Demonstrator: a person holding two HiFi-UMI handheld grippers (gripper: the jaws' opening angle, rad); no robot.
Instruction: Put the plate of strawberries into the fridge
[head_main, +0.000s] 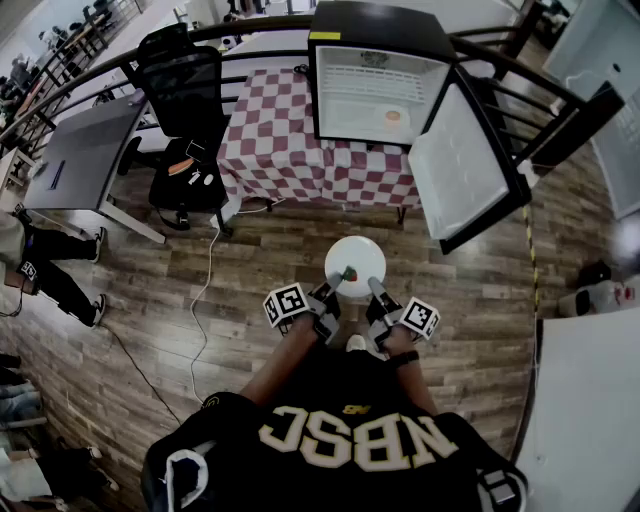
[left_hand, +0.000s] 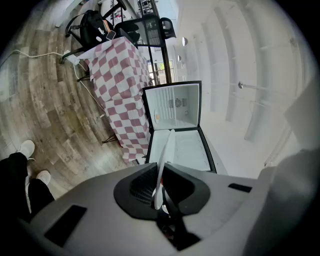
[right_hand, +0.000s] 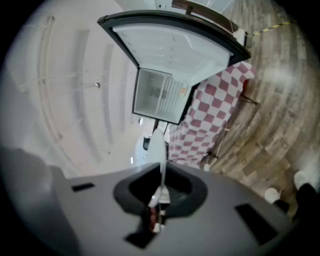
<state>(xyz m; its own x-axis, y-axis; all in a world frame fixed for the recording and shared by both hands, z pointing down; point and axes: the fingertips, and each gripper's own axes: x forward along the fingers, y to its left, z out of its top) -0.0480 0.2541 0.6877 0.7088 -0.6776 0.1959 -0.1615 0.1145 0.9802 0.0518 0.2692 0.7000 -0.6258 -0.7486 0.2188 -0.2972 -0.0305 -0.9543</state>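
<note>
A white plate (head_main: 355, 262) with a red strawberry (head_main: 347, 273) on it hangs above the wood floor in front of me. My left gripper (head_main: 330, 293) is shut on its near left rim. My right gripper (head_main: 375, 290) is shut on its near right rim. In the left gripper view the plate (left_hand: 165, 160) shows edge-on, pinched at my left gripper (left_hand: 160, 197). The right gripper view shows the plate (right_hand: 158, 150) edge-on too, clamped at my right gripper (right_hand: 161, 192). Ahead stands the small black fridge (head_main: 380, 95), its door (head_main: 470, 170) swung open to the right.
The fridge sits on a table with a red-and-white checked cloth (head_main: 280, 140). A round orange item (head_main: 396, 117) lies on the fridge shelf. A black office chair (head_main: 185, 90) and a grey desk (head_main: 80, 150) stand at left. A white cable (head_main: 205, 290) runs across the floor.
</note>
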